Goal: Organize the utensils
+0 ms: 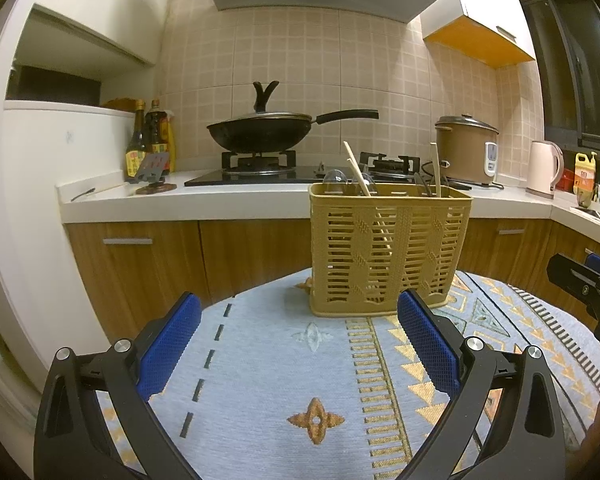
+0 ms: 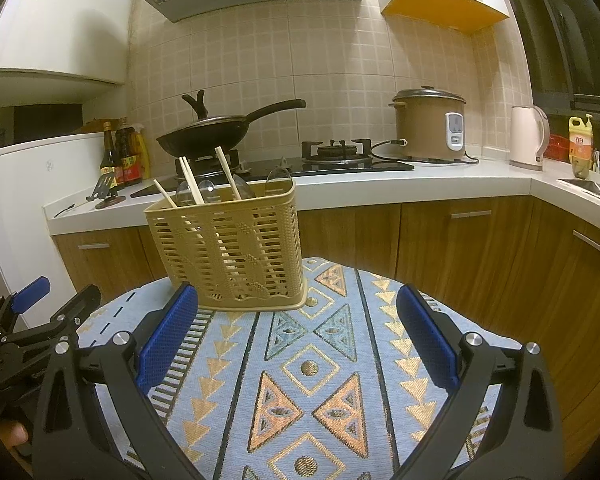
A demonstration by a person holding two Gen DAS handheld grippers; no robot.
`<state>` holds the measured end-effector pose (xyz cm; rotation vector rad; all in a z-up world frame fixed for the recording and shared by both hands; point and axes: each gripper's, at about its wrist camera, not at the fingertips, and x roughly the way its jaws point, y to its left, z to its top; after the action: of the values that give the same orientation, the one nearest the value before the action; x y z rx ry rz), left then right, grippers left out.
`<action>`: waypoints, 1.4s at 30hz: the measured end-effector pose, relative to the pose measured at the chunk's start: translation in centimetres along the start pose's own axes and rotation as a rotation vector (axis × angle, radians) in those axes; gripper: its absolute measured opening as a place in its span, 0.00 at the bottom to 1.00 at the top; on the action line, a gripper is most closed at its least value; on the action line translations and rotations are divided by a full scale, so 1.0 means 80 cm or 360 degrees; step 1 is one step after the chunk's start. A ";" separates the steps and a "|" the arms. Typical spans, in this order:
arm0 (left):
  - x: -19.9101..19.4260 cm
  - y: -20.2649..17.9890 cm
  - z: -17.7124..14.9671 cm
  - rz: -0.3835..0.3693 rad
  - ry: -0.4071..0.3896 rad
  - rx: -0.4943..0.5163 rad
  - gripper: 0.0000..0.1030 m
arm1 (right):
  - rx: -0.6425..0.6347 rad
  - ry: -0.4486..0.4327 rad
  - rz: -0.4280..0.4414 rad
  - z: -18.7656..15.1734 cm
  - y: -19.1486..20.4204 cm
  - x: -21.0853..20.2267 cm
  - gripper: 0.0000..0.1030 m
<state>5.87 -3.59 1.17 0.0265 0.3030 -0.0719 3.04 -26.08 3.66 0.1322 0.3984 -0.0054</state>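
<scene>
Two claws spread wide, empty: left gripper (image 1: 298, 322), right gripper (image 2: 298, 314). Utensil basket (image 1: 388, 248) upright on patterned cloth (image 1: 260, 368) just ahead, chopsticks (image 2: 190, 184) and clear spoons (image 2: 278, 180) inside.

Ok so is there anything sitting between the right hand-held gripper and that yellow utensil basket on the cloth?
Nothing visible. The right hand-held gripper is open, with only bare patterned tablecloth between its fingers and the utensil basket, which stands ahead and slightly left. The left hand-held gripper is off to the side.
</scene>
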 end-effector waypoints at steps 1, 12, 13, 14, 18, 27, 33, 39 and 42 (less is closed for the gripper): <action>-0.001 0.000 0.000 0.0000 0.0000 0.0001 0.92 | -0.0001 -0.0001 -0.0001 0.000 0.000 0.000 0.92; -0.002 0.000 -0.001 0.0003 -0.0002 0.0004 0.92 | -0.0001 -0.0009 -0.0013 -0.001 0.004 -0.002 0.92; -0.002 0.000 -0.001 0.0001 -0.0001 0.0005 0.92 | 0.0001 -0.0008 -0.0012 -0.001 0.004 -0.003 0.92; -0.002 0.001 -0.001 0.0001 0.0000 0.0006 0.92 | 0.0002 -0.0009 -0.0014 -0.001 0.004 -0.003 0.92; -0.002 0.000 -0.002 0.0005 0.0000 0.0014 0.92 | 0.0001 -0.0010 -0.0012 -0.001 0.003 -0.003 0.92; 0.001 -0.003 -0.004 0.0015 0.0015 0.0034 0.92 | 0.0006 -0.0009 -0.0008 -0.001 0.005 -0.005 0.92; 0.000 -0.002 -0.004 0.0015 0.0015 0.0035 0.92 | 0.0012 -0.0009 -0.0010 0.000 0.005 -0.005 0.92; -0.001 -0.001 -0.003 0.0007 0.0013 0.0039 0.92 | 0.0012 -0.0009 -0.0008 0.000 0.004 -0.005 0.92; -0.001 -0.001 -0.002 0.0006 0.0010 0.0039 0.92 | 0.0012 -0.0005 -0.0012 0.000 0.004 -0.004 0.92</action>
<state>5.76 -3.66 0.99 0.0517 0.3086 -0.0717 2.75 -25.78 3.79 0.1383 0.3958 -0.0148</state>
